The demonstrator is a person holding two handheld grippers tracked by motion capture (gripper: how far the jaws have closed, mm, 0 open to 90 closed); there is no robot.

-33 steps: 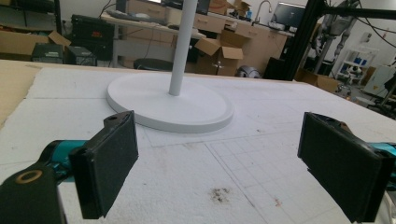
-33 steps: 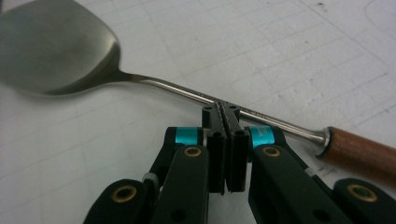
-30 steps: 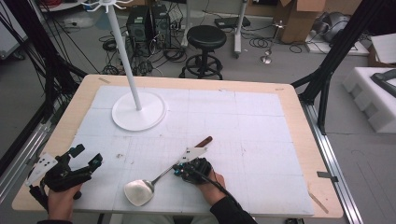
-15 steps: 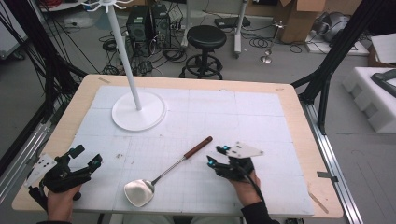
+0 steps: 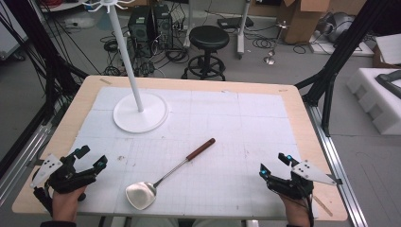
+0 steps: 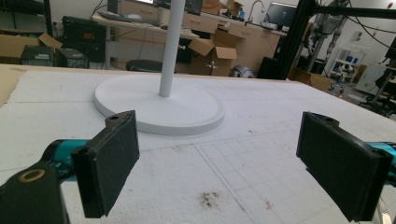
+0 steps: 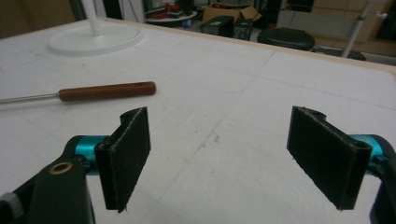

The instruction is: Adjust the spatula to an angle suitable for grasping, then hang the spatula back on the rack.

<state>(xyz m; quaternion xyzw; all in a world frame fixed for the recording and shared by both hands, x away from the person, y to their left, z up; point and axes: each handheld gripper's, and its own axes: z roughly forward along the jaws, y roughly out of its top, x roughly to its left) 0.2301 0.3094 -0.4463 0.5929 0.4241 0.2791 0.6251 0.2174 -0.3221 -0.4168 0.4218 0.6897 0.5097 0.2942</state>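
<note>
High view: the right gripper, its jaws just opened wide with nothing between them, hovers over the table near its front right corner; the spatula lies well to its left, wooden handle pointing away from the person. The left gripper, jaws spread and empty, sits near the front left corner. Left gripper view: the white stand base lies ahead of the parted jaws. Right gripper view: the spatula handle lies ahead and left of the wide jaws.
</note>
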